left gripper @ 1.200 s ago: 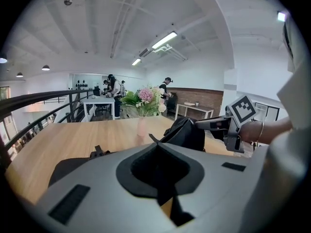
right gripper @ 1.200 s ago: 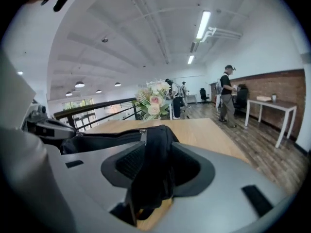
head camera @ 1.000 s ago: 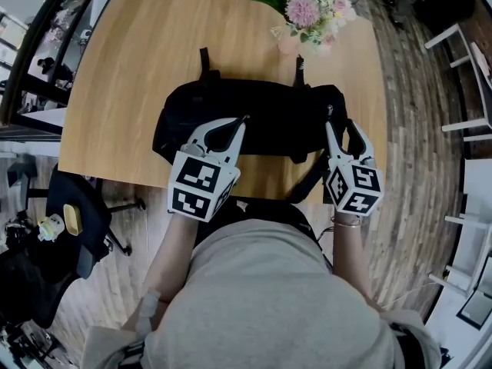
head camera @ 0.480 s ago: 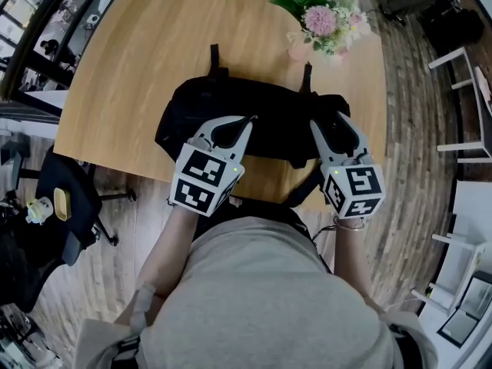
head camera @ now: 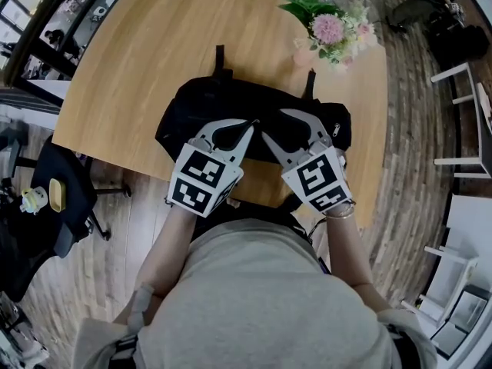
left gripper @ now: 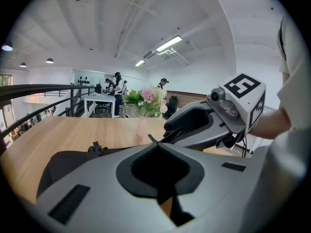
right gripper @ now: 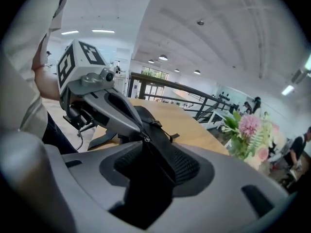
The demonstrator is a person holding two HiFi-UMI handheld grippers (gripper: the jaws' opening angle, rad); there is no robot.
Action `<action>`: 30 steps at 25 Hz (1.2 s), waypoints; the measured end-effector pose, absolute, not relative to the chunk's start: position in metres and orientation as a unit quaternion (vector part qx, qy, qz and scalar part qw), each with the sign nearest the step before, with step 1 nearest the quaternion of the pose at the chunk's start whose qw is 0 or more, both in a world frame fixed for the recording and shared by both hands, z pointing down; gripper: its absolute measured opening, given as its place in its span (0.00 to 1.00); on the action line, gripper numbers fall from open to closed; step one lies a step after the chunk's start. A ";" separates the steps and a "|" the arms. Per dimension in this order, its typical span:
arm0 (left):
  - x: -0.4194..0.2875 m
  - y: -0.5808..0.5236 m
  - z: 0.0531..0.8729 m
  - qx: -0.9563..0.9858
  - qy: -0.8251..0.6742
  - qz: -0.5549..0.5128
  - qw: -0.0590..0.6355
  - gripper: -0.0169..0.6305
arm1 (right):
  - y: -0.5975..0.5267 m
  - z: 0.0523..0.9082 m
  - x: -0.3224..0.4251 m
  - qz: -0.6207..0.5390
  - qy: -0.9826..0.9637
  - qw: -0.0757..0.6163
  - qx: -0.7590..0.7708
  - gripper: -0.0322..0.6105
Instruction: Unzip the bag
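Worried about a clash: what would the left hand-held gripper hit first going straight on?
Likely the right hand-held gripper, whose tips sit just ahead over the black fabric bag; depth is unclear.

The light wooden table (head camera: pixel 131 60) is bare left of and behind the black fabric bag (head camera: pixel 184 114), leaving open passage. A vase of pink flowers (head camera: pixel 330 31) blocks the far right corner. Over the bag's middle, the left gripper (head camera: pixel 249 124) and right gripper (head camera: pixel 265 134) crowd tip to tip, fingers pinched on its fabric.

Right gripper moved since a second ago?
Yes. The right gripper went left along the bag, from its right end to beside the left gripper.
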State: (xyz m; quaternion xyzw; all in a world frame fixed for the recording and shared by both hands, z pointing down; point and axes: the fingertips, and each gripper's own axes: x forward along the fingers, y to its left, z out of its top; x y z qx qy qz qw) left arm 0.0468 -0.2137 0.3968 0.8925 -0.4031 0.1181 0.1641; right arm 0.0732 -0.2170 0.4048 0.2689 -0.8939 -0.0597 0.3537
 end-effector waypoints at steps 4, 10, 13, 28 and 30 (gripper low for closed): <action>0.047 -0.213 0.397 0.892 -0.407 0.113 0.162 0.05 | -0.221 0.414 0.065 -0.079 -0.889 0.381 0.240 0.34; 0.045 -0.210 0.398 0.886 -0.416 0.091 0.185 0.05 | -0.216 0.429 0.063 -0.119 -0.872 0.426 0.212 0.19; 0.045 -0.211 0.401 0.883 -0.421 0.090 0.187 0.05 | -0.214 0.433 0.062 -0.118 -0.870 0.429 0.211 0.12; 0.039 -0.208 0.402 0.876 -0.427 0.067 0.212 0.06 | -0.209 0.431 0.063 -0.099 -0.878 0.417 0.215 0.10; 0.037 -0.208 0.401 0.877 -0.426 0.065 0.211 0.06 | -0.208 0.430 0.062 -0.101 -0.877 0.417 0.214 0.10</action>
